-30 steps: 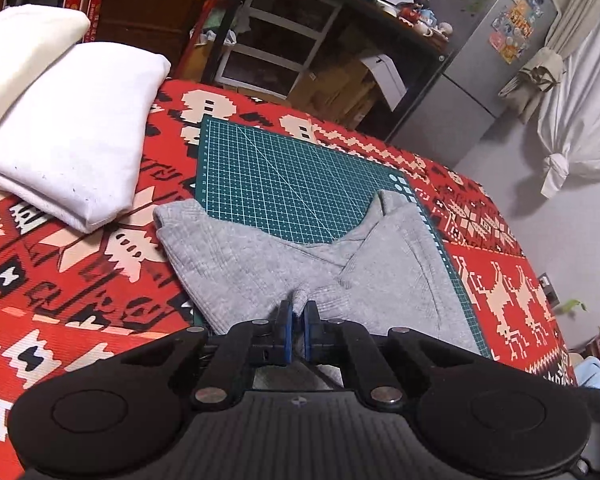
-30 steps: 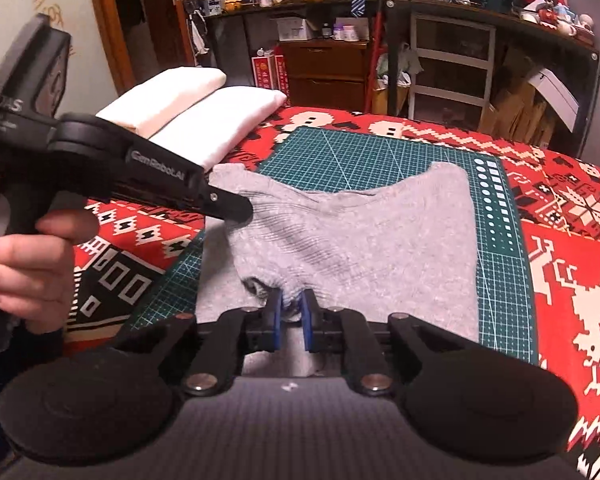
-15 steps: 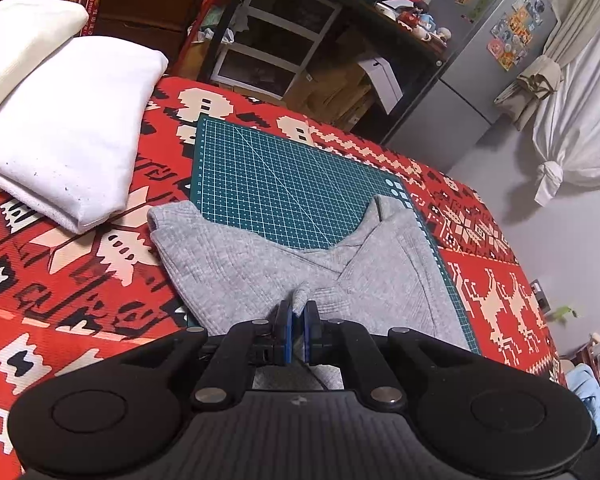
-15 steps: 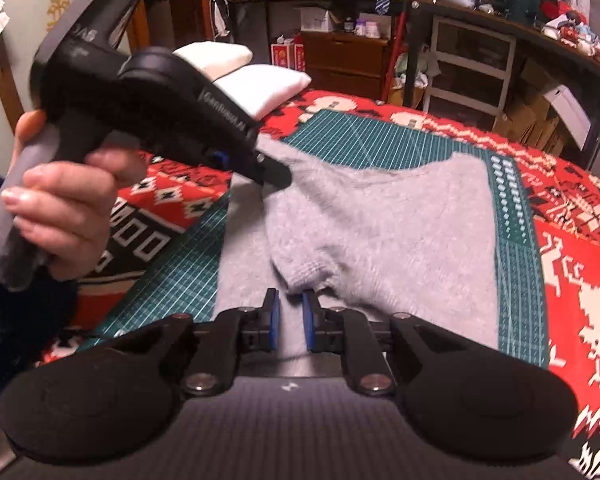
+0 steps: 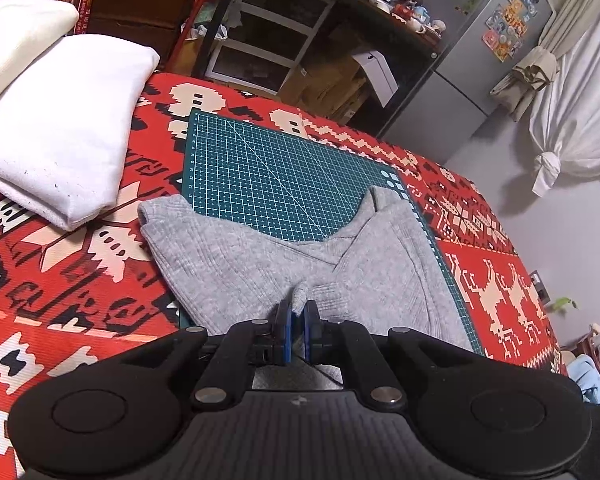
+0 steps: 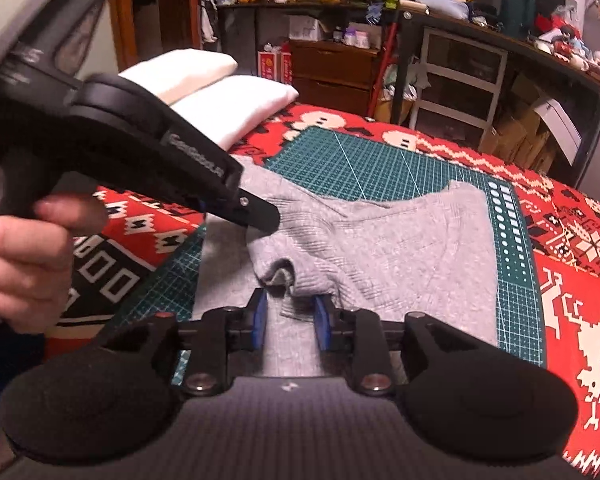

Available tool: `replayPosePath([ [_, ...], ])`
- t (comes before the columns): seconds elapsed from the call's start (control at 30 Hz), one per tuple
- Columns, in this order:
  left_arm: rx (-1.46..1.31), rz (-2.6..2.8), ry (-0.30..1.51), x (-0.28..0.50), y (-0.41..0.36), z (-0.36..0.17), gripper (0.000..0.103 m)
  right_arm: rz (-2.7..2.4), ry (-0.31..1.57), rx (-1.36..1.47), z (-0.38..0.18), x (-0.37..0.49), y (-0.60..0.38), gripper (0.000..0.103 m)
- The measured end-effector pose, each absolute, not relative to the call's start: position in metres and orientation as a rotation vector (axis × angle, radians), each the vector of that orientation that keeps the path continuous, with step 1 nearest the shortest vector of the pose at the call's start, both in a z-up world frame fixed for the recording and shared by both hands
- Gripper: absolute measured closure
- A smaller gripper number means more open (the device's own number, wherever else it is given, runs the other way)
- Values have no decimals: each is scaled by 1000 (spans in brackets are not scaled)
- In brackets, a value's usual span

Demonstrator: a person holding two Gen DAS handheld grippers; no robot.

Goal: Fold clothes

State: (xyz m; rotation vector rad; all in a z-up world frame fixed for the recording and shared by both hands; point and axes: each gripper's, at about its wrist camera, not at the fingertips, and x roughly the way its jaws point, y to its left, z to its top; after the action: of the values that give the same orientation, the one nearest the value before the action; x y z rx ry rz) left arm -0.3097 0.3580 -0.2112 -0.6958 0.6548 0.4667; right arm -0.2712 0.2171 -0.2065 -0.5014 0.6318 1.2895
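At nine o'clock lie two white folded cloths (image 5: 56, 136) on the red patterned cover (image 5: 60, 280), and they are well apart from my work. In the middle, the grey sweater (image 5: 236, 256) lies partly on the green cutting mat (image 5: 268, 176) and partly on the cover, with one layer already turned over the other.

My left gripper (image 5: 296, 316) has its jaws pressed nearly together and they pinch a ribbed edge of the sweater, at six o'clock in the left wrist view. My right gripper (image 6: 290, 314) has its jaws spread, and a small bunch of the same ribbed edge (image 6: 300, 284) sits just between and in front of them, not squeezed.

I judge the sweater to be soft, light and limp. It will sag and stretch where I lift it, and it does not slip much on the mat. The best places to hold are the thick ribbed hems and the corners, because thin single layers will pull out of shape. At three o'clock only mat and cover remain.
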Motion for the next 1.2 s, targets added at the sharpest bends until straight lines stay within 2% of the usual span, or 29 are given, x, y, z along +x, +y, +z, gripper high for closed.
replayPosePath([
  [0.07,-690,466,657,-309,357,-211,98,1277,642,-488,-208,-268,220,76],
  [0.2,-688,466,657,-310,358,-211,98,1242,649,-495,-210,-265,223,94],
  [0.27,-687,467,656,-310,358,-211,98,1241,648,-489,-209,-263,221,96],
  [0.6,-656,482,631,-326,350,-198,98,1334,632,-535,-188,-284,156,97],
  [0.83,-606,524,675,-317,344,-204,98,1337,657,-527,-197,-287,145,96],
  [0.93,-588,517,678,-316,342,-204,97,1334,682,-506,-201,-282,146,95],
  [1.07,-564,517,679,-317,339,-205,95,1313,673,-455,-194,-270,134,86],
  [1.2,-554,520,685,-316,338,-206,95,1285,644,-393,-181,-254,117,86],
])
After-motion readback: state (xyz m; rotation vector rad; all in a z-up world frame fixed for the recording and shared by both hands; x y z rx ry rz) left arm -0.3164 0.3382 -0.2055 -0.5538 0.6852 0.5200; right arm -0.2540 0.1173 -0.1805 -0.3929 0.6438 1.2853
